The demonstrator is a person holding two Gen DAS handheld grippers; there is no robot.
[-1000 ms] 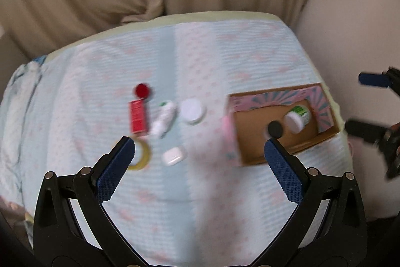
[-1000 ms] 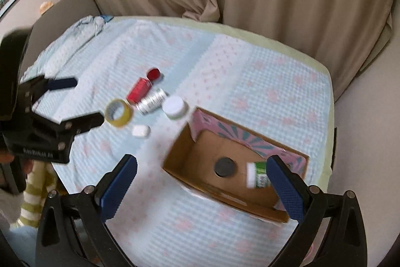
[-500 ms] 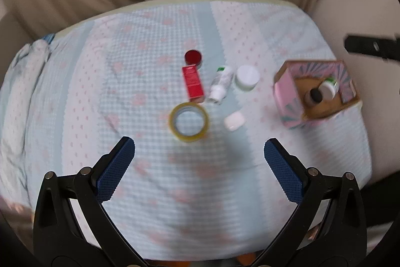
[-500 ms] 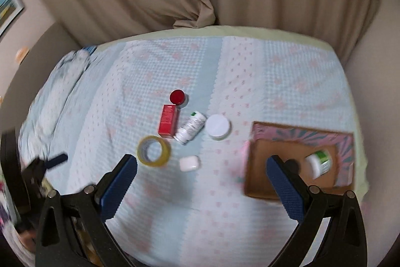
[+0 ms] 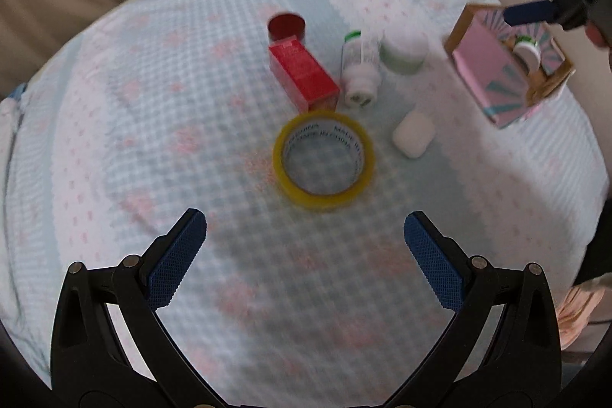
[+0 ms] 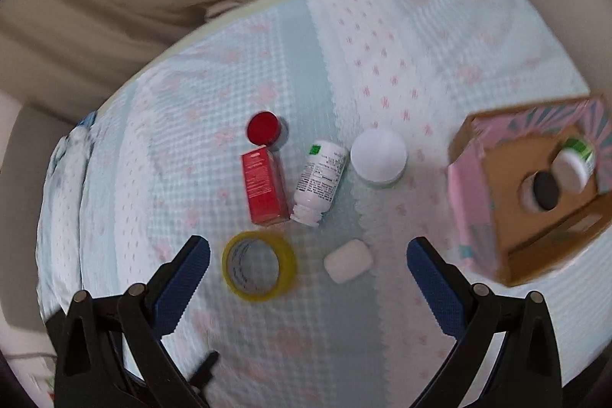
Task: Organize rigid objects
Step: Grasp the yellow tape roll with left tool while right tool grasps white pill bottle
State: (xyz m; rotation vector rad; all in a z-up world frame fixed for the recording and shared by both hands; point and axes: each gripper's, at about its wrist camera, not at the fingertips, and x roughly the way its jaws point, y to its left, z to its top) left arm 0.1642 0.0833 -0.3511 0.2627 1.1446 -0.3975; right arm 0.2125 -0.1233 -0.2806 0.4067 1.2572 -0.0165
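A round table under a pale blue and white checked cloth with pink motifs (image 5: 160, 125) fills both wrist views, with beige curtains (image 6: 114, 6) behind it.

In the left wrist view, the left gripper (image 5: 305, 236) has its blue-padded fingers spread wide and holds nothing, hovering above the cloth. Just beyond it, at about 12 o'clock, lies a yellow roll of clear tape (image 5: 323, 159), flat on the cloth. At the roll's 12 o'clock edge a red rectangular carton (image 5: 304, 75) lies on its side, touching or nearly touching the roll; a small round red tin (image 5: 287, 25) sits at the carton's far end. Right of the carton a white plastic bottle with a green mark (image 5: 357, 67) lies on its side, neck toward the camera. Beside it, at 1 o'clock, stands a white round jar (image 5: 403, 48). A small white rounded case (image 5: 413, 134) rests at 3 o'clock of the tape roll, apart from it. At 2 o'clock a pink and teal patterned cardboard box (image 5: 485, 71) holds a white-capped, green-labelled bottle (image 5: 528, 50).

In the right wrist view, the right gripper (image 6: 308, 255) is likewise spread and empty, above the tape roll and the white case. In the box at 3 o'clock, a round black-faced object (image 6: 545, 192) lies next to the capped bottle.
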